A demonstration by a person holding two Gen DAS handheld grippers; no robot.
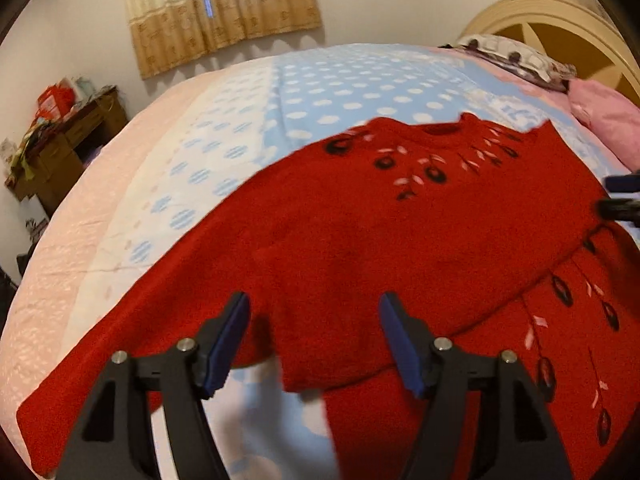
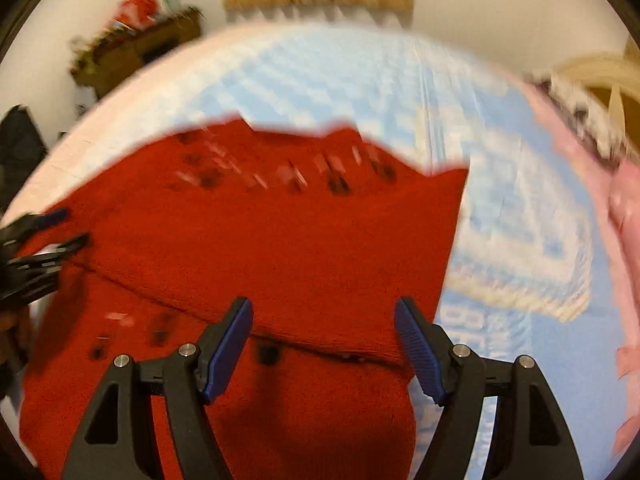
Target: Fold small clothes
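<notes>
A red sweater lies spread on the bed, over a blue-and-white dotted blanket. Its neckline points away from both grippers, with dark and pink leaf embroidery below the collar. One part of the sweater is folded across the body, and a diagonal fold edge runs ahead of the jaws in both views.

The left gripper hovers over the near edge of the sweater with its jaws spread wide and nothing between them. Just beyond and between the blue pads sits a lower corner of red fabric, and bare blanket shows directly beneath the gap. A long red sleeve stretches away to the left of the left-hand jaw. To the right of the right-hand jaw lies a stretch of red cloth embroidered with a vine of dark leaves.

The right gripper also has its jaws spread apart, gripping nothing. The folded edge of the sweater crosses just ahead of the pads, and red cloth fills the space between them. The right-hand jaw stands close to the sweater's side edge, with blue blanket beyond it. This view is blurred, so fine detail is lost.

Far ahead of the jaws hang tan curtains. A cluttered wooden desk stands off to the left, and a cream headboard with pink pillows stands off to the right.
</notes>
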